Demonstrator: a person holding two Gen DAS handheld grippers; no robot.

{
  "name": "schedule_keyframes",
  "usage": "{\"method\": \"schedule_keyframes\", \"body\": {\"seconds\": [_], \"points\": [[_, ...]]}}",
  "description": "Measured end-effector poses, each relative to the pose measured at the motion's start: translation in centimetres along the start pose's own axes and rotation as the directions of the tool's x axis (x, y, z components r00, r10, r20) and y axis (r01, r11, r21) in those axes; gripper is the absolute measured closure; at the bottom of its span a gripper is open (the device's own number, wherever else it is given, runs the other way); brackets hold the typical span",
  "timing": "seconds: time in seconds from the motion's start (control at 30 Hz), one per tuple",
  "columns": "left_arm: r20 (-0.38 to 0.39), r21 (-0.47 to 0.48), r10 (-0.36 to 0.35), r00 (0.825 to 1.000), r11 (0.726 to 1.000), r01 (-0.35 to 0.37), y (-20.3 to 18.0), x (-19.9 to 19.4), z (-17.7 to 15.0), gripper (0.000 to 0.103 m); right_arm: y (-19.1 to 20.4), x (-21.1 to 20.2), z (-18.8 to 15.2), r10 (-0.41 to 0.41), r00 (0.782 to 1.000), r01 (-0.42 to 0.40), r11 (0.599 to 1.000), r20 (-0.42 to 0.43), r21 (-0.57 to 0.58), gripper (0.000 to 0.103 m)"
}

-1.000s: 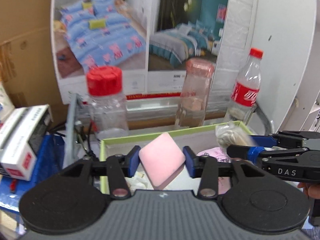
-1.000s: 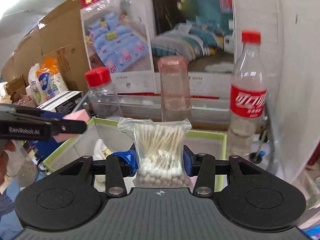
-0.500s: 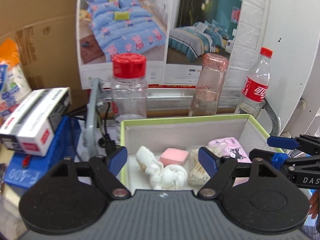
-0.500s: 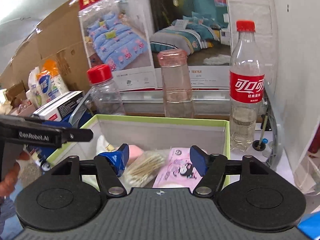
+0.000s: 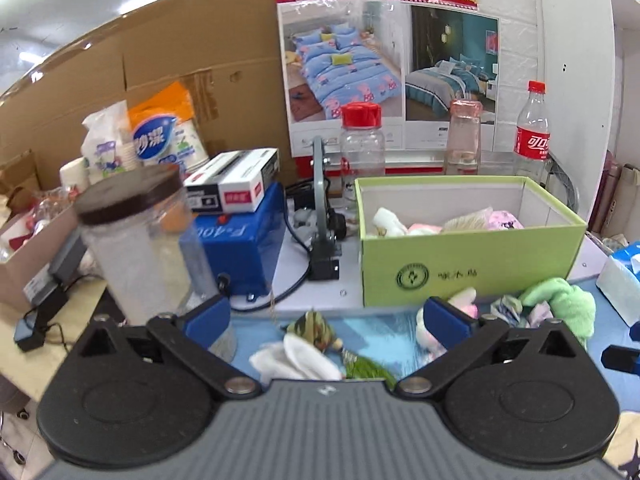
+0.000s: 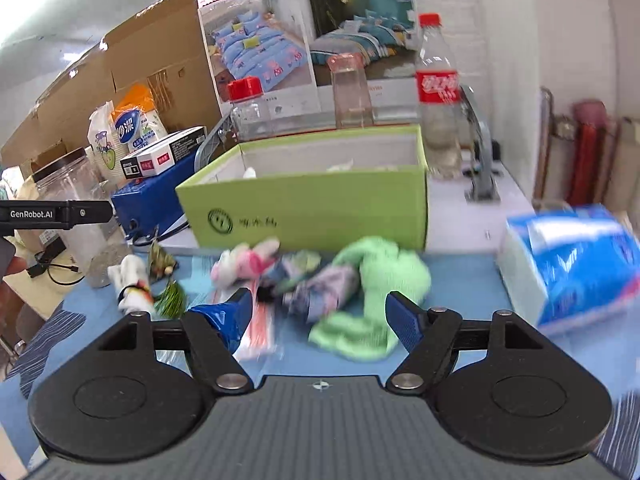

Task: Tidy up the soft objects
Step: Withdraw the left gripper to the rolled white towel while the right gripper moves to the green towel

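A green box (image 5: 472, 264) (image 6: 316, 212) stands on the table and holds a white cloth (image 5: 390, 221), a pink sponge, cotton swabs and a pink packet (image 5: 505, 220). In front of it, on the blue mat, lie a camouflage pouch (image 5: 314, 330), a white cloth (image 5: 290, 358), a pink and white plush (image 6: 244, 260), a patterned cloth (image 6: 320, 290) and a green towel (image 6: 384, 276). My left gripper (image 5: 328, 316) is open and empty above the pouch. My right gripper (image 6: 318, 314) is open and empty above the patterned cloth.
A clear jar with a dark lid (image 5: 140, 240) stands at the left. A blue machine (image 5: 236, 248) with small boxes on it sits behind. A red-capped jar (image 5: 362, 144), a pink glass (image 5: 464, 136) and a cola bottle (image 5: 532, 132) stand behind the box. A blue tissue pack (image 6: 572, 264) lies at the right.
Both grippers let go of the pink sponge and the bag of cotton swabs into the green box, opened, and drew back to the soft items on the blue mat.
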State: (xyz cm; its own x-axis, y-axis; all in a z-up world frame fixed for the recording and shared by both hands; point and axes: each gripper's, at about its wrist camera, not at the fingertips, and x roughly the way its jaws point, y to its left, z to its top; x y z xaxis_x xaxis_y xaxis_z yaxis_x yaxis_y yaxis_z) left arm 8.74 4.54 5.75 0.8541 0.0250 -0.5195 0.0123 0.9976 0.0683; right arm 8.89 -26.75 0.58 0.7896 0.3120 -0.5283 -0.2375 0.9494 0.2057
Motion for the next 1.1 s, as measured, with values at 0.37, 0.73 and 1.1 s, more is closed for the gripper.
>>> {"method": "schedule_keyframes", "body": {"seconds": [0.37, 0.73, 1.1], "points": [[-0.057, -0.044, 0.004, 0.998, 0.999, -0.007, 1.0, -2.1, -3.2, 0.0, -0.5, -4.8, -5.3, -0.061, 0.997, 0.052, 0.985, 0.048, 0.166, 0.042], [-0.119, -0.092, -0.01, 0.993, 0.996, -0.001, 1.7, -1.2, -5.5, 0.0, 0.9, -4.2, -4.8, -0.172, 0.985, 0.17, 0.983, 0.014, 0.072, 0.042], [-0.126, -0.113, 0.002, 0.992, 0.993, -0.017, 2.1, -0.2, -5.6, 0.0, 0.4, -2.1, -4.8, -0.174, 0.984, 0.176, 0.982, -0.034, 0.074, 0.042]]}}
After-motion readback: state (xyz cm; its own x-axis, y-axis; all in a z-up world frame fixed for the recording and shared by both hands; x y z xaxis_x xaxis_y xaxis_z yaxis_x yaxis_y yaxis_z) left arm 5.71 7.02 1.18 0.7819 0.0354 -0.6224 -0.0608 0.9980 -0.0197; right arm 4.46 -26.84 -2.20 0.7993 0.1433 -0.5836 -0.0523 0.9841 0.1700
